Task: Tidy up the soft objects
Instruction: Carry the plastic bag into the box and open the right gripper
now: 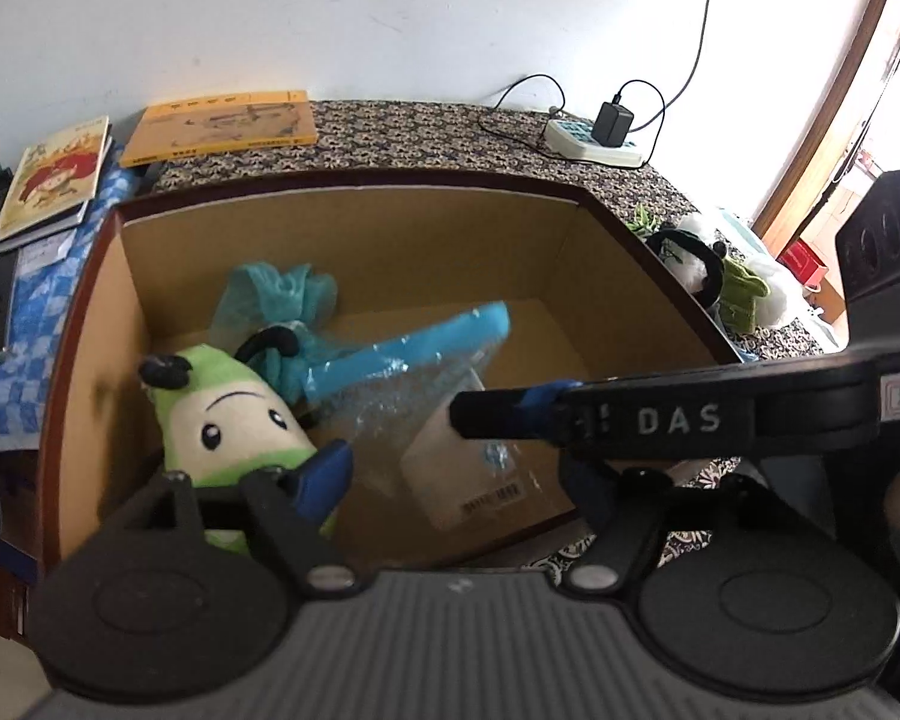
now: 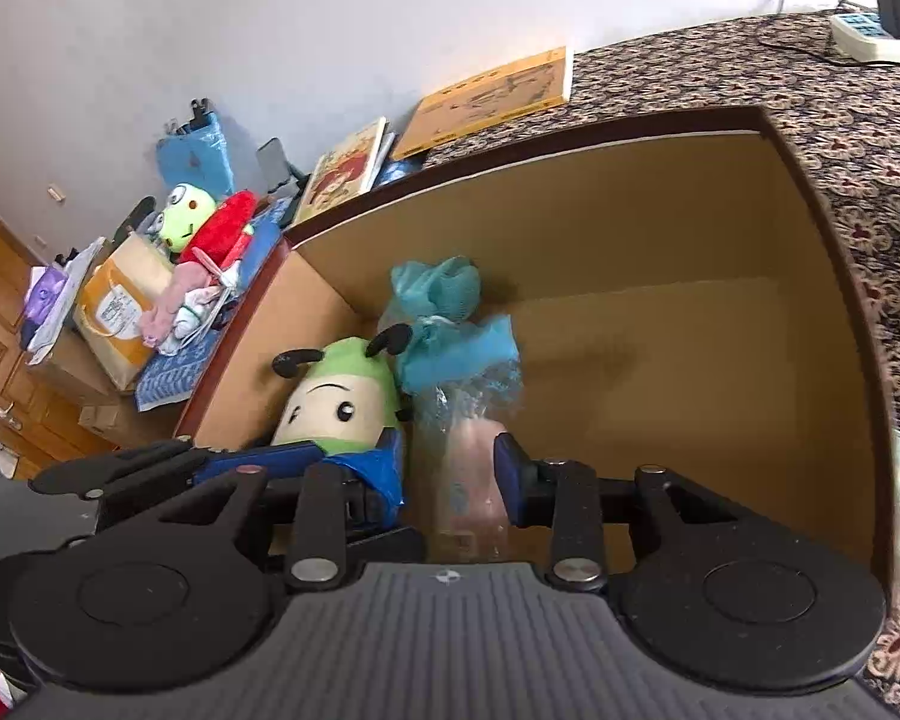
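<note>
Soft objects are being gathered into the cardboard box on the patterned desk: a green plush toy is lying against its left wall beside a teal mesh sponge, presumably to leave floor free. A plastic-wrapped blue-capped packet is being held between the narrowed jaws of the right gripper, low inside the box, probably for release. The left gripper is being kept wide and empty; its right finger is being masked by the other tool. More plush is waiting outside, partly cut off, and the packet's label is proving unreadable
</note>
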Motion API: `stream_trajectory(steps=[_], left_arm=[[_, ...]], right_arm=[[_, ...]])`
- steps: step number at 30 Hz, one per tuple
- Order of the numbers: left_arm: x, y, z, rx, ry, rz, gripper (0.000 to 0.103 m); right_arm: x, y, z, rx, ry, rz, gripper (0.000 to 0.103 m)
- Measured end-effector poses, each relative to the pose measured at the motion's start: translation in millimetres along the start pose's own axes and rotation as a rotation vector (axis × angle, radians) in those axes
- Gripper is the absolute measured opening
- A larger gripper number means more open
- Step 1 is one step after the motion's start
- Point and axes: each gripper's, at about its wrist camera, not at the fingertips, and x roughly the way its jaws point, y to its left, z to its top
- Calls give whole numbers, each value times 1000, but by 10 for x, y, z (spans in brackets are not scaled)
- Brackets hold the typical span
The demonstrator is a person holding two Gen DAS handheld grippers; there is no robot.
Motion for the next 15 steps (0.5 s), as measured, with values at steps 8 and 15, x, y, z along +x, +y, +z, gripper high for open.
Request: stream_trajectory(steps=[8,15], left_arm=[[-3,-98,92,25,-7,22,75],[81,-325,185,59,10,83,75]], right_arm=[[-227,-128,23,63,-65,6,18],[-463,-243,4,63,-146,-39,18]])
